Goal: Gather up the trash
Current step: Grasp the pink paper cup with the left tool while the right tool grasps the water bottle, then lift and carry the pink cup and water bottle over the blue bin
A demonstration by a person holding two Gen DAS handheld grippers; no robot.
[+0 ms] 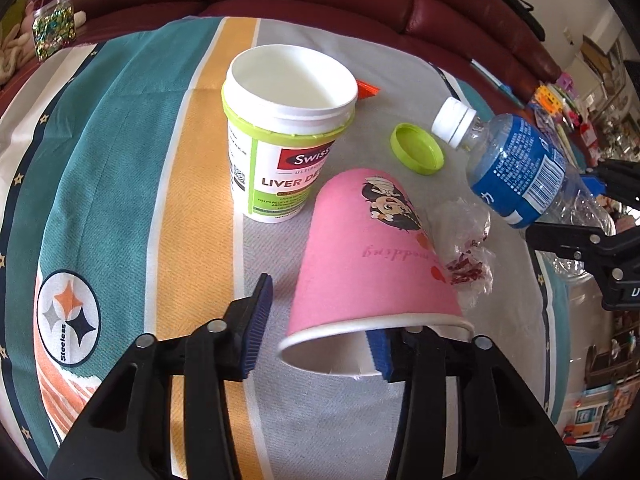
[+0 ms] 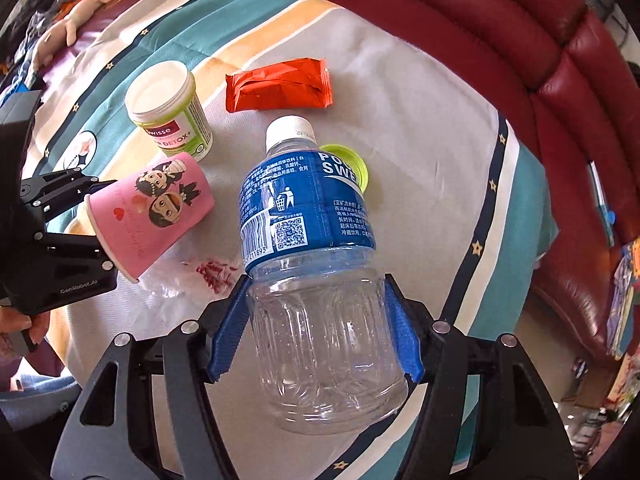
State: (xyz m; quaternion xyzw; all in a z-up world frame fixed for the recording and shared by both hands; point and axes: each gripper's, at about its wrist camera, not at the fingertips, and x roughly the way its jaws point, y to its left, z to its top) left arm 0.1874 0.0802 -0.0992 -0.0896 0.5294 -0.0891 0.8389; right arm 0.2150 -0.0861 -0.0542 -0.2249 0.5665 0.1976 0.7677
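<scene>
1. While the right gripper (image 2: 316, 324) points steeply down over the striped cloth (image 2: 420, 120), its blue pads (image 2: 230, 336) press both sides of the clear lower body of a water bottle (image 2: 312, 240); clamped on it, jaws about mid-width.
2. Bottle is capped, blue label up, cap end pointing to the far side (it looks lifted off the cloth, can't confirm from these views).
3. Left gripper (image 1: 318, 330) is partly closed around the rim of a pink paper cup (image 1: 372, 256): the right pad sits inside the cup mouth, the left pad (image 1: 256, 328) stands just outside the wall with a visible gap. Not clamped.
4. Cup is tilted, mouth toward the left gripper, base toward the far side.
5. Just right of the cup: a crumpled clear wrapper (image 1: 468, 248) with red print, on the cloth.
6. Beyond the cup: an open white supplement jar (image 1: 286, 132), upright; its green lid (image 1: 418, 148) lies to the right.
7. Red foil packet (image 2: 280, 84) lies at the far side, beyond the jar.
8. Dark red sofa (image 2: 520, 40) runs behind the cloth.
</scene>
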